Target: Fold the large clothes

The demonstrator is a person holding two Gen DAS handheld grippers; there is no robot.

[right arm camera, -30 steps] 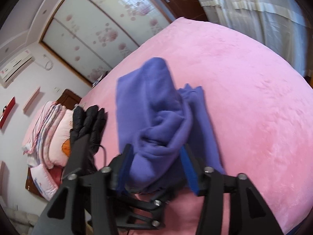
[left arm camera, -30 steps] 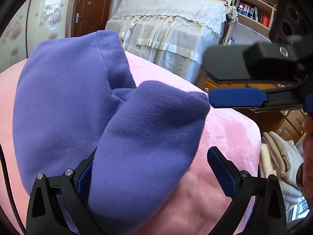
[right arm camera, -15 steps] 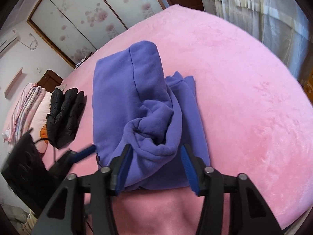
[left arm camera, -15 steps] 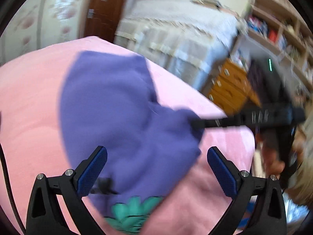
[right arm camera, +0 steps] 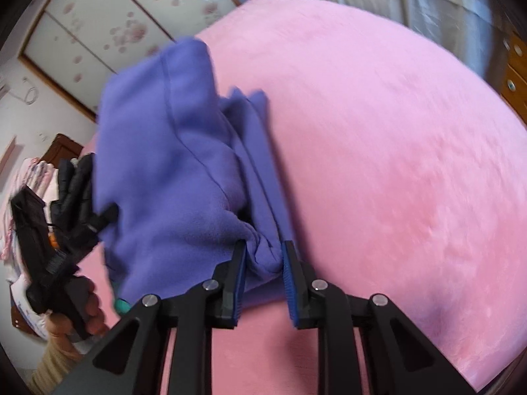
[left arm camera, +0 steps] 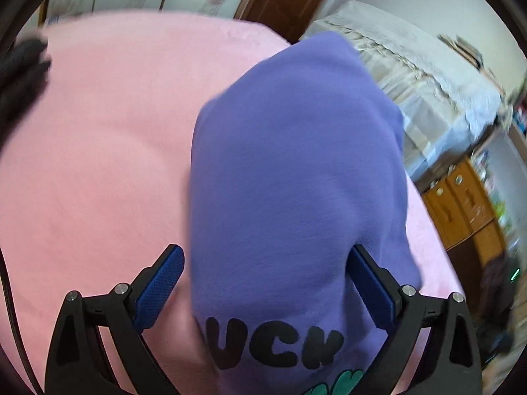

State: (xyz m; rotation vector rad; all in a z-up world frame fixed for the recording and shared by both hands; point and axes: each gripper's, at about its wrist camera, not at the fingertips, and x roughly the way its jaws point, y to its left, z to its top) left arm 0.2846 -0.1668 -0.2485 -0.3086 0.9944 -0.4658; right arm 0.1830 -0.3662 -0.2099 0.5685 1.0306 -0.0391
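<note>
Meanwhile, right gripper (right arm camera: pixel 263 263) closes on purple sweatshirt (right arm camera: pixel 171 164) atop pink blanket (right arm camera: pixel 395 164).

pink bed (right arm camera: pixel 395 131); purple sweatshirt (right arm camera: pixel 171 164) and black gloves (right arm camera: pixel 74 184) on it

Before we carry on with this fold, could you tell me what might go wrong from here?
1. The right tool is closing on only a bunched edge of the purple sweatshirt; it may lift one layer and undo the fold.
2. The left tool stands open around the sweatshirt's printed end, so that side could sag or shift unevenly.
3. The black gloves lie close beside the sweatshirt on the pink blanket and might get dragged along.
</note>
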